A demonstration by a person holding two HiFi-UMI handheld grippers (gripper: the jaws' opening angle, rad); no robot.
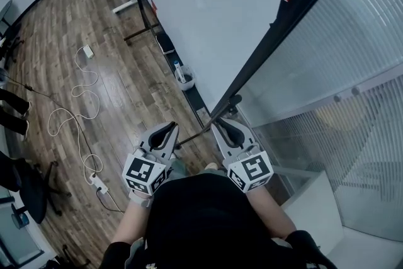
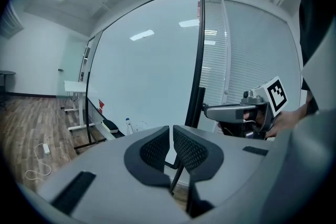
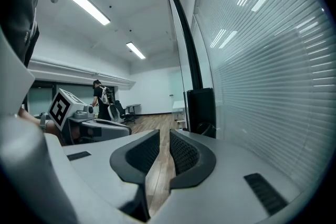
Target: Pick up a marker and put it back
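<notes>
No marker shows clearly in any view. A whiteboard (image 1: 208,9) on a black stand stands ahead, with a narrow tray (image 1: 169,53) along its lower edge. On the tray I see a black eraser (image 1: 165,42) and a small white bottle (image 1: 182,75). My left gripper (image 1: 169,129) hangs above the floor in front of the board's near corner; its jaws (image 2: 171,134) are all but together with nothing between them. My right gripper (image 1: 218,125) is beside it, close to the board's black end frame (image 1: 234,99). Its jaws (image 3: 164,139) stand slightly apart and hold nothing.
Frosted glass panels with blinds (image 1: 352,72) run along the right. White cables and a power strip (image 1: 96,181) lie on the wood floor at the left. A black office chair (image 1: 28,189) stands at the far left. A person (image 3: 100,97) stands far off in the room.
</notes>
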